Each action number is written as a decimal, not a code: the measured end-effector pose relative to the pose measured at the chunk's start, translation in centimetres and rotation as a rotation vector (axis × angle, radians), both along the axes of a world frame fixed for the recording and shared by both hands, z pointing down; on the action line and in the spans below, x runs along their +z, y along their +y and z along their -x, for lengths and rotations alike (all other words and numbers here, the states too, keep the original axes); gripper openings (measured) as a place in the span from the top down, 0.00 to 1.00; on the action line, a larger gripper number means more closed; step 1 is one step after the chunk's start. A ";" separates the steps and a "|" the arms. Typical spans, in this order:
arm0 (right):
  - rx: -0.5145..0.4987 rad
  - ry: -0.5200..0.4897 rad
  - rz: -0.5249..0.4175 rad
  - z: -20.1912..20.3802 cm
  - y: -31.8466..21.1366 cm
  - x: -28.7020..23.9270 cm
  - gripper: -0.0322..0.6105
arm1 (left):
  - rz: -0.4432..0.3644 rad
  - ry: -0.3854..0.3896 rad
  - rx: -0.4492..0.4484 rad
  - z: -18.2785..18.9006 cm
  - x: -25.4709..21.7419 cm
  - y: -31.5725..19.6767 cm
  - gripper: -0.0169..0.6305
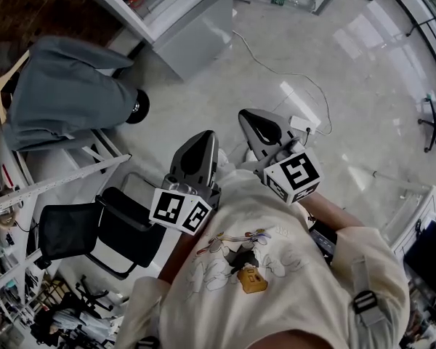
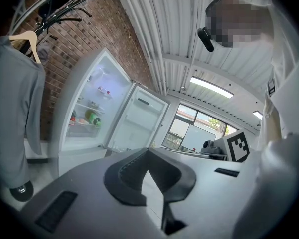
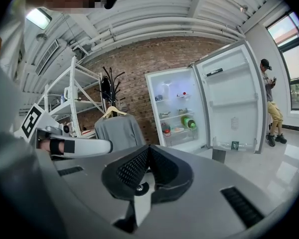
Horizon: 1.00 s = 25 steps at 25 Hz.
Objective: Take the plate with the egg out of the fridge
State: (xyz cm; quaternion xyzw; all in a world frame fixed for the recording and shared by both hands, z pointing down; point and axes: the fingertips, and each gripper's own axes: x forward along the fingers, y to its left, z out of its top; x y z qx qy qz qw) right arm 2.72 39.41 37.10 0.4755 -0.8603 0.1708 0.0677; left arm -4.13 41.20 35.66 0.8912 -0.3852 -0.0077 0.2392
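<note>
The white fridge (image 1: 176, 22) stands open at the far side of the floor, well away from both grippers. In the right gripper view the fridge (image 3: 175, 112) shows lit shelves with a green bottle (image 3: 189, 122) and a pale dish (image 3: 178, 130); it is too small to tell an egg. The left gripper view also shows the fridge (image 2: 87, 114) and its door (image 2: 139, 119). My left gripper (image 1: 203, 138) and right gripper (image 1: 248, 116) are held side by side in front of the person's chest, both shut and empty. The jaws meet in both gripper views, left gripper (image 2: 148, 152) and right gripper (image 3: 148, 149).
A grey jacket (image 1: 65, 100) hangs on a wheeled rack to the left. A black chair (image 1: 102, 231) and white shelving (image 1: 29, 187) stand nearer left. A cable (image 1: 276, 71) and power strip (image 1: 305, 124) lie on the glossy floor. A person (image 3: 270, 103) stands beyond the fridge door (image 3: 234, 103).
</note>
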 end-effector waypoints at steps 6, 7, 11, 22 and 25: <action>-0.006 0.016 0.012 2.1 -0.8 0.7 0.94 | 0.017 0.018 -0.041 3.0 0.6 -0.2 0.98; -0.006 0.025 0.018 2.7 -1.0 1.0 0.94 | 0.023 0.023 -0.049 3.8 0.8 -0.3 0.98; -0.017 0.043 0.048 4.8 -1.2 2.3 0.94 | 0.046 0.039 -0.060 6.3 1.7 -0.8 0.98; 0.029 0.024 0.113 4.7 -3.8 4.1 0.94 | 0.079 0.018 -0.043 7.5 3.3 -4.3 0.98; 0.019 0.016 0.120 4.0 -5.9 4.6 0.94 | 0.083 0.014 -0.051 6.6 3.4 -6.4 0.98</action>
